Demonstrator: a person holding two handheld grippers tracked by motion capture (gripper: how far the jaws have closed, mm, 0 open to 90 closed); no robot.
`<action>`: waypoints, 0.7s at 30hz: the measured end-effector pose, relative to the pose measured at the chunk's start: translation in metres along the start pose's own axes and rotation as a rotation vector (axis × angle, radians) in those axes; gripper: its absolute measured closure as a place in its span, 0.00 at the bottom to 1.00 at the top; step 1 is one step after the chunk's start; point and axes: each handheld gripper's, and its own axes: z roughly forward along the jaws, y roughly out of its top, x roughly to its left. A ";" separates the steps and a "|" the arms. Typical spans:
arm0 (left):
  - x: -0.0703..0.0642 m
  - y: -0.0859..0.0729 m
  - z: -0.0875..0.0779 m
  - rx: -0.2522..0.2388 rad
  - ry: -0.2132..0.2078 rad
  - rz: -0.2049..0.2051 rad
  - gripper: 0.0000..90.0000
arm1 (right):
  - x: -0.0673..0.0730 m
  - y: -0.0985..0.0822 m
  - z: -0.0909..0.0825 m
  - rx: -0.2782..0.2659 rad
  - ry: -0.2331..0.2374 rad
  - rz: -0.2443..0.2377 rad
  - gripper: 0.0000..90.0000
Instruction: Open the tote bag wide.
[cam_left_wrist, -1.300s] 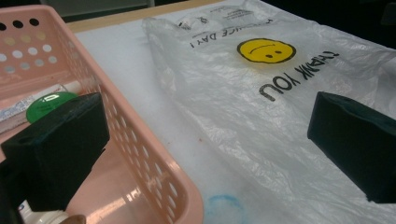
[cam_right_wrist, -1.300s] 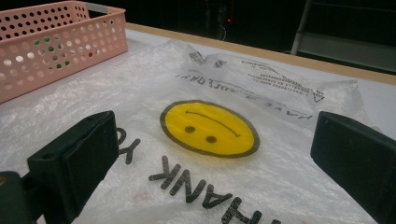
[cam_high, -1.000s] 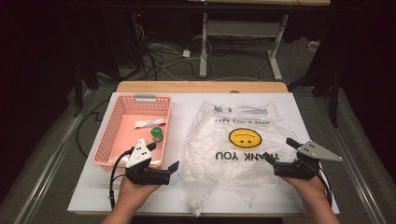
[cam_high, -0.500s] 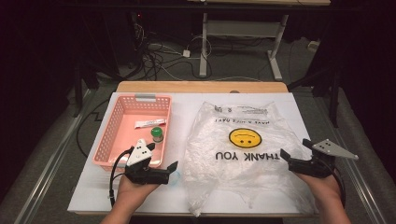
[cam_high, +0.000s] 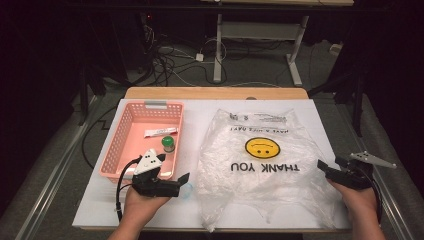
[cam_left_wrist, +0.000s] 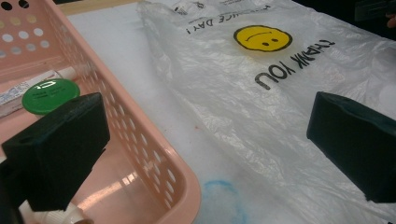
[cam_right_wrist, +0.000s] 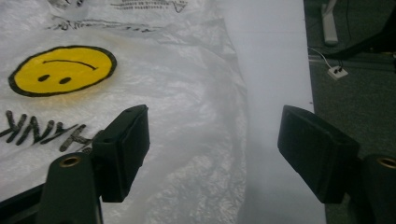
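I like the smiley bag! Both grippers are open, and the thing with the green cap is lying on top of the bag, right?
Not quite. The green-capped thing sits inside the pink basket, beside the bag, as the high view shows. Both the left gripper and right gripper are open.

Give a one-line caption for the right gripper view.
Open right gripper poised over the right edge of the smiley plastic bag on the white table.

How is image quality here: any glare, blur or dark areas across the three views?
High view: white table brightly lit, surrounding floor nearly black. Left gripper view: near jaws soft, a light reflection on the pink basket floor. Right gripper view: plastic bag hazy and washed out, jaws slightly out of focus.
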 end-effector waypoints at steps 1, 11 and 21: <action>0.001 0.000 0.000 -0.002 -0.001 -0.004 0.00 | -0.002 -0.001 0.002 0.017 -0.002 0.011 0.33; 0.006 -0.002 0.001 -0.010 0.026 0.003 0.00 | -0.008 -0.006 0.010 0.088 0.011 0.024 0.47; 0.010 -0.004 0.000 -0.032 0.035 -0.008 0.00 | -0.007 -0.006 0.013 0.129 0.023 0.014 0.63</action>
